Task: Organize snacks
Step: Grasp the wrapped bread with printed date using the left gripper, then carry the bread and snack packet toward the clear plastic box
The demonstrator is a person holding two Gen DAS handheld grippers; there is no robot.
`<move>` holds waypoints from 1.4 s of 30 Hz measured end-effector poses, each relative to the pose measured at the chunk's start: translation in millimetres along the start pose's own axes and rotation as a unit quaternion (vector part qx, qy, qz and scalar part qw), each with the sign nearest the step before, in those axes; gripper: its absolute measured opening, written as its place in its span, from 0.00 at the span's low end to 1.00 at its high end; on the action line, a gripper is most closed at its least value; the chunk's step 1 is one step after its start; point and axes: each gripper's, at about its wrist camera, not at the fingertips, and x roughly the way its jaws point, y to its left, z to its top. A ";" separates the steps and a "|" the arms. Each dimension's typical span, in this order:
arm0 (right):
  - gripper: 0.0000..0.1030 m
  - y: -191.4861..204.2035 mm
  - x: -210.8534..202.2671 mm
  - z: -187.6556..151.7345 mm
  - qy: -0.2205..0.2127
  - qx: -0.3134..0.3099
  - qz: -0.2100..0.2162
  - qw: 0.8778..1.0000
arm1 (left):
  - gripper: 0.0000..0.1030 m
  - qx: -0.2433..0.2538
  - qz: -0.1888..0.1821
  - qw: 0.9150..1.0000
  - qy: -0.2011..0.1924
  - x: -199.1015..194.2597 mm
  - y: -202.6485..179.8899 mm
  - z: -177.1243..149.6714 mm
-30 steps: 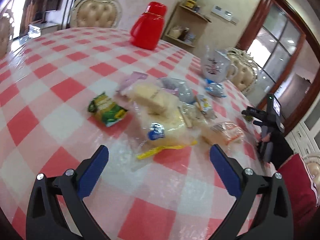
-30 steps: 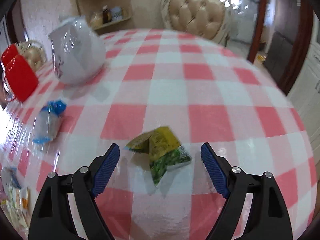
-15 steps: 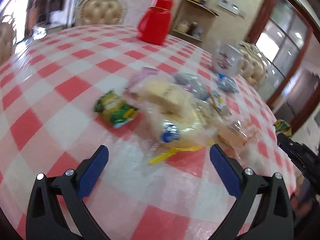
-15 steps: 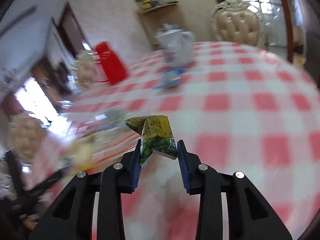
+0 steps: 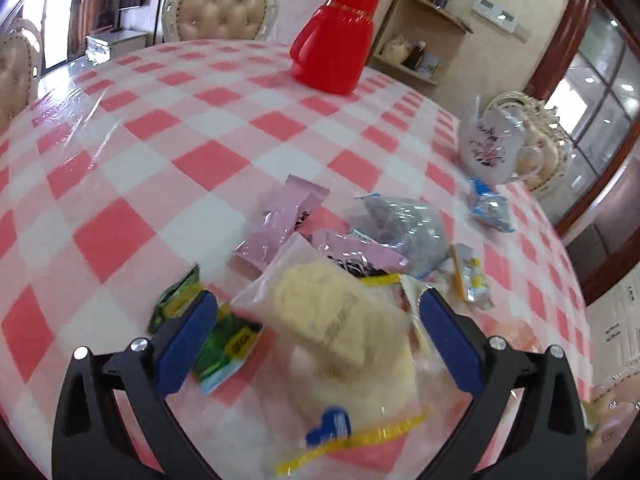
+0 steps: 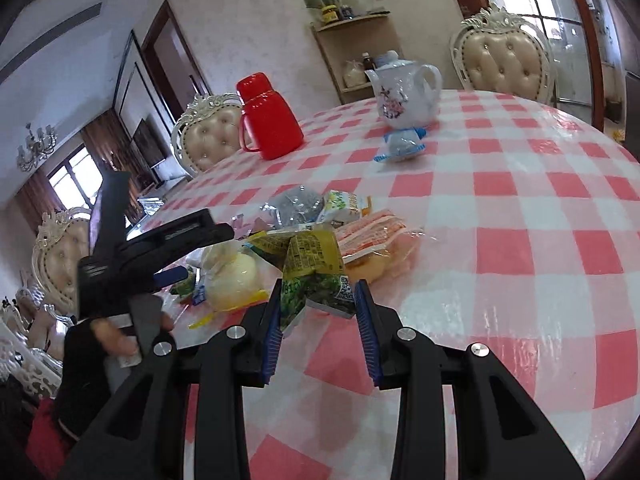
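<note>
My right gripper (image 6: 318,294) is shut on a yellow-green snack packet (image 6: 312,270) and holds it above the checked tablecloth, near the snack pile. My left gripper (image 5: 316,312) is open, low over the pile, its jaws either side of a clear zip bag of pale yellow snacks (image 5: 340,328). A green packet (image 5: 216,336) lies by the left finger. Pink packets (image 5: 280,220), a grey foil bag (image 5: 404,228) and a small yellow packet (image 5: 468,276) lie beyond. The left gripper (image 6: 168,248) also shows in the right wrist view, over the pile.
A red jug (image 5: 336,40) stands at the far side of the round table (image 5: 120,120). A white flowered teapot (image 6: 404,92) stands at the right with a blue-white packet (image 6: 400,146) before it. An orange packet (image 6: 372,232) lies in the pile. Padded chairs ring the table.
My right gripper closed on the yellow-green packet, lifted it and carried it toward the pile. My left gripper moved forward and lower over the zip bag.
</note>
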 end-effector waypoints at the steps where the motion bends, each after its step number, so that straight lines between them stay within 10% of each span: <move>1: 0.33 -1.3 1.9 0.2 0.002 -0.001 -0.003 1.000 | 0.98 0.010 0.002 1.000 0.002 4.2 -2.5 -0.6; 7: 0.33 -4.5 4.5 -2.7 0.010 -0.004 -0.004 1.000 | 0.57 0.055 -0.015 0.998 -0.019 -9.7 0.4 -8.4; 42: 0.33 15.1 -20.6 -38.7 0.007 0.003 -0.012 1.000 | 0.58 0.046 -0.074 0.994 -0.065 -130.6 70.6 -97.2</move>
